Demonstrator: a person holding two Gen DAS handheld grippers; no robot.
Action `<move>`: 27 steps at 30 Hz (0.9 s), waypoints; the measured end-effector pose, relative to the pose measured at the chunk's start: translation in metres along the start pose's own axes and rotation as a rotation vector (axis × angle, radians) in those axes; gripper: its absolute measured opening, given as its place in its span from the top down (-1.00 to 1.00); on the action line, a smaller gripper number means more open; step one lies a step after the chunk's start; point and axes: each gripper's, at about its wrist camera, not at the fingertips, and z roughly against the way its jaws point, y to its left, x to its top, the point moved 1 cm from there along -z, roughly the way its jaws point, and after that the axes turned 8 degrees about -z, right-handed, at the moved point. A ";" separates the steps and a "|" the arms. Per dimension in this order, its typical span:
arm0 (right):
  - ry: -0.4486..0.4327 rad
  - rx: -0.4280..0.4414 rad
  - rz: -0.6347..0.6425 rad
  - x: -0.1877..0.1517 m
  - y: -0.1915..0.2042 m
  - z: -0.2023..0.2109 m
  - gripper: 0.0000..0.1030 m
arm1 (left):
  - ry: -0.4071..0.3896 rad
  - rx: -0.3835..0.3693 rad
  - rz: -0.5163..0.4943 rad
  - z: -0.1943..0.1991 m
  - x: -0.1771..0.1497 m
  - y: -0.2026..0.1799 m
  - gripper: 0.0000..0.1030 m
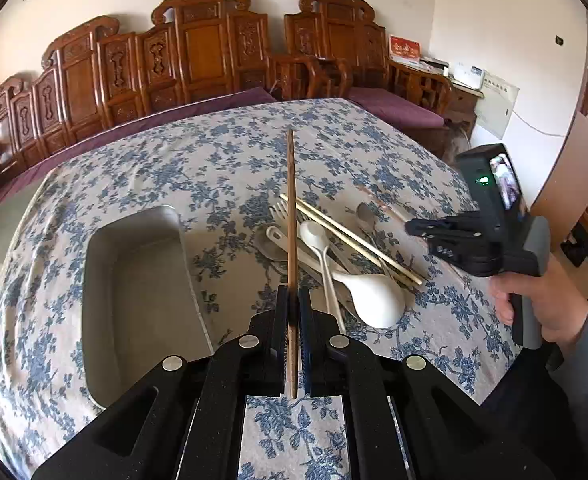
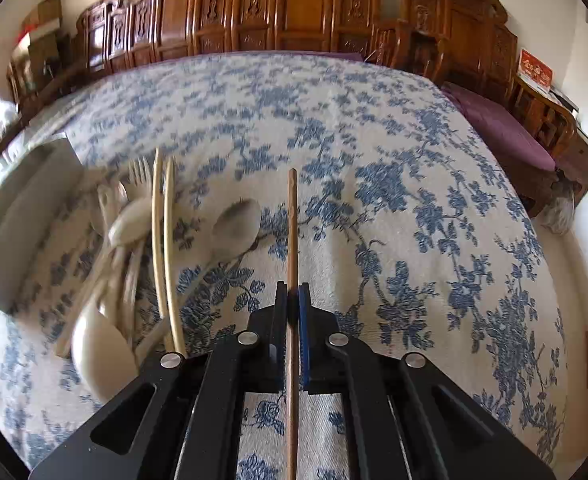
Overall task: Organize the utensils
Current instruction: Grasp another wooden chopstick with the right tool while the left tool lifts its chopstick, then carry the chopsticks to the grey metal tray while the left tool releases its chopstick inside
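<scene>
My left gripper [image 1: 292, 294] is shut on a dark brown chopstick [image 1: 291, 200], which points straight ahead and hangs above the utensil pile. The pile holds a white ladle [image 1: 374, 296], two pale chopsticks [image 1: 350, 236], a fork [image 1: 279, 212] and a metal spoon [image 1: 365, 214]. My right gripper [image 2: 292, 292] is shut on a second brown chopstick [image 2: 292, 220] low over the flowered cloth, right of the pale chopsticks [image 2: 163, 240] and spoon [image 2: 237, 220]. In the left wrist view the right gripper [image 1: 412, 227] sits at the pile's right edge, held by a hand.
A rectangular metal tray [image 1: 141, 300] with nothing in it lies left of the pile, also at the far left in the right wrist view as the tray [image 2: 21, 216]. Carved wooden benches with purple cushions [image 1: 394, 108] line the table's far side.
</scene>
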 end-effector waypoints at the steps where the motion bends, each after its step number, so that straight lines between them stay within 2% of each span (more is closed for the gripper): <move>1: -0.008 0.006 -0.009 0.000 -0.001 0.004 0.88 | -0.002 0.003 0.004 0.003 -0.001 0.002 0.92; 6: -0.047 0.041 -0.020 -0.001 0.004 0.025 0.88 | -0.018 0.028 0.020 0.018 -0.003 0.012 0.92; 14: -0.113 0.116 0.022 -0.006 0.038 0.058 0.88 | -0.019 0.088 0.038 0.033 -0.012 0.039 0.92; 21: -0.153 0.156 0.076 -0.008 0.074 0.071 0.88 | 0.007 0.121 0.067 0.026 -0.020 0.073 0.92; 27: -0.156 0.173 0.091 -0.007 0.087 0.068 0.88 | 0.030 0.127 0.092 0.013 -0.031 0.095 0.92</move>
